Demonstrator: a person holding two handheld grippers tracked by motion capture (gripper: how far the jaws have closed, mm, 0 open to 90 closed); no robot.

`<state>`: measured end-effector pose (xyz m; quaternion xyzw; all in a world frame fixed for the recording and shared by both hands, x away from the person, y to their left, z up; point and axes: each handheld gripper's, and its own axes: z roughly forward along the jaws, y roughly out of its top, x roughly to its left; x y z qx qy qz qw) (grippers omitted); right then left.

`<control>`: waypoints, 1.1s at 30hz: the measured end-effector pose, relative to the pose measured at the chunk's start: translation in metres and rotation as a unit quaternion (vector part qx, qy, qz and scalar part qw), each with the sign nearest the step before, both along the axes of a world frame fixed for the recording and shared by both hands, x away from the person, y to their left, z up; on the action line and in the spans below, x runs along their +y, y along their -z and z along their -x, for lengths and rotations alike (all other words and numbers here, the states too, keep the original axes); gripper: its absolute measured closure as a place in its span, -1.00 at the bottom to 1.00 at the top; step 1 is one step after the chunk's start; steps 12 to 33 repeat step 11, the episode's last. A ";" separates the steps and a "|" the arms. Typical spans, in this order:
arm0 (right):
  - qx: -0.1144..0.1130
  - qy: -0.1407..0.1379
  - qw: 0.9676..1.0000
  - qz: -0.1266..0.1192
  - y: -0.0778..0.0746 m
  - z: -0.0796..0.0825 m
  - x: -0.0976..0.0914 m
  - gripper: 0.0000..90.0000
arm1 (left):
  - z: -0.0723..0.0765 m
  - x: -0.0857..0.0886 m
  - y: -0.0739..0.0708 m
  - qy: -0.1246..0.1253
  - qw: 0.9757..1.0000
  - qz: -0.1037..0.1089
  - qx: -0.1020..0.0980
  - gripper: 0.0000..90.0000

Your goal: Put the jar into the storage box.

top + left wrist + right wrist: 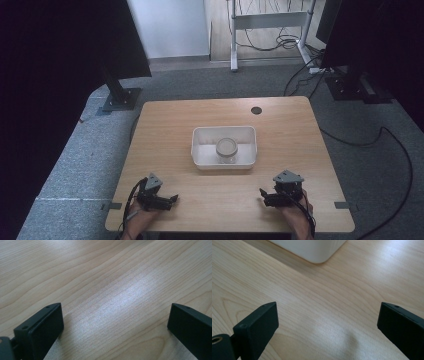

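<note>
A white plastic bin [200, 136] sits at the middle of the wooden table [165, 125], and a clear glass jar with a pale lid [226, 150] stands inside it. My left gripper [174, 198] rests near the table's front left edge, jaws wide apart over bare wood [115, 315]. Near the front right edge my right gripper [262, 192] is open too, with nothing between its jaws [327, 325]. A rounded corner of the bin [312, 250] shows at the top of the right gripper view.
A dark round cable hole [256, 110] lies near the table's far edge. Around the table is grey carpet with black stands [120, 95], cables [395, 150] and a white frame [270, 20] at the back.
</note>
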<state>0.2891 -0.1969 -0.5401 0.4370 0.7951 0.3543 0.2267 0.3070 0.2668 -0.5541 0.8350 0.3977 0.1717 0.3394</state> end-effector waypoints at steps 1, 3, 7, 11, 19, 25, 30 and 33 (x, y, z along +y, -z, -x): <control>0.002 0.001 1.000 0.000 0.001 0.001 -0.001 -0.93 | 0.000 0.000 0.000 0.000 1.000 0.000 0.000 -1.00; 0.006 0.002 1.000 0.001 0.005 0.003 -0.002 -0.93 | 0.000 0.000 0.000 0.000 1.000 0.000 0.000 -1.00; 0.015 0.004 1.000 0.003 0.010 0.005 -0.004 -0.93 | 0.000 0.000 0.000 0.000 1.000 0.000 0.000 -1.00; 0.020 0.007 1.000 0.002 0.013 0.007 -0.005 -0.93 | 0.000 0.000 0.000 0.000 1.000 0.000 0.000 -1.00; 0.020 0.007 1.000 0.002 0.013 0.007 -0.005 -0.93 | 0.000 0.000 0.000 0.000 1.000 0.000 0.000 -1.00; 0.020 0.007 1.000 0.002 0.013 0.007 -0.005 -0.93 | 0.000 0.000 0.000 0.000 1.000 0.000 0.000 -1.00; 0.020 0.007 1.000 0.002 0.013 0.007 -0.005 -0.93 | 0.000 0.000 0.000 0.000 1.000 0.000 0.000 -1.00; 0.020 0.007 1.000 0.002 0.013 0.007 -0.005 -0.93 | 0.000 0.000 0.000 0.000 1.000 0.000 0.000 -1.00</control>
